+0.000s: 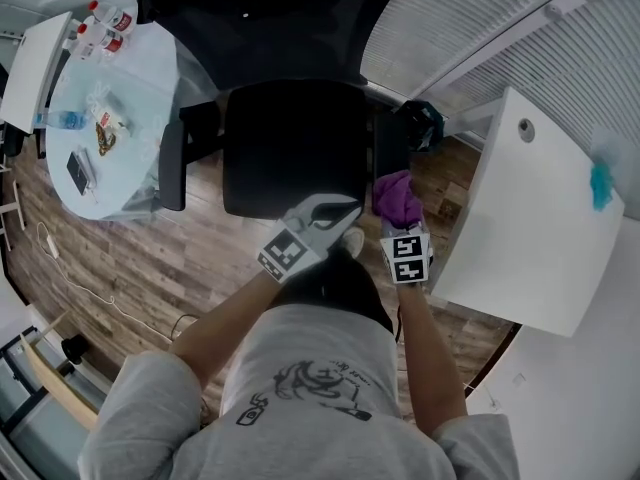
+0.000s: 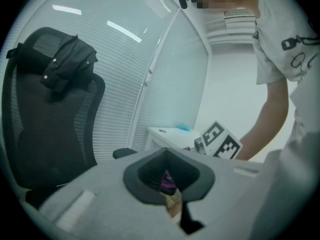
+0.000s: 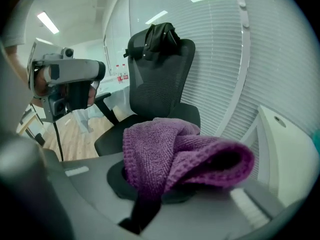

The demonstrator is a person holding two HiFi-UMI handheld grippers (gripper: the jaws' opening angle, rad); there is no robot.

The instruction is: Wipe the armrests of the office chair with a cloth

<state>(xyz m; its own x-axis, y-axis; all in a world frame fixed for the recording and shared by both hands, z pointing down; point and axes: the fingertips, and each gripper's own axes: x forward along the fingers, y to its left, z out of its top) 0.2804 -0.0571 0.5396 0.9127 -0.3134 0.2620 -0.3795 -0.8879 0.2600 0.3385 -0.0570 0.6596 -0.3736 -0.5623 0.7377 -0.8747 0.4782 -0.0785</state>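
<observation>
A black office chair (image 1: 290, 148) stands before me, its armrests at the left (image 1: 172, 163) and right (image 1: 390, 143) of the seat. My right gripper (image 1: 402, 226) is shut on a bunched purple cloth (image 1: 397, 196), held just in front of the right armrest. In the right gripper view the cloth (image 3: 175, 154) drapes over the gripper (image 3: 155, 184) and hides its tips. My left gripper (image 1: 340, 211) hovers at the seat's front edge beside the cloth. In its own view the left gripper (image 2: 170, 184) is shut, with nothing held.
A round glass table (image 1: 130, 78) with bottles and a phone stands at the left. A white desk (image 1: 530, 218) lies close on the right with a blue thing (image 1: 601, 180) on it. A dark jacket (image 2: 67, 61) hangs over the backrest. A cable (image 1: 90, 288) runs across the wooden floor.
</observation>
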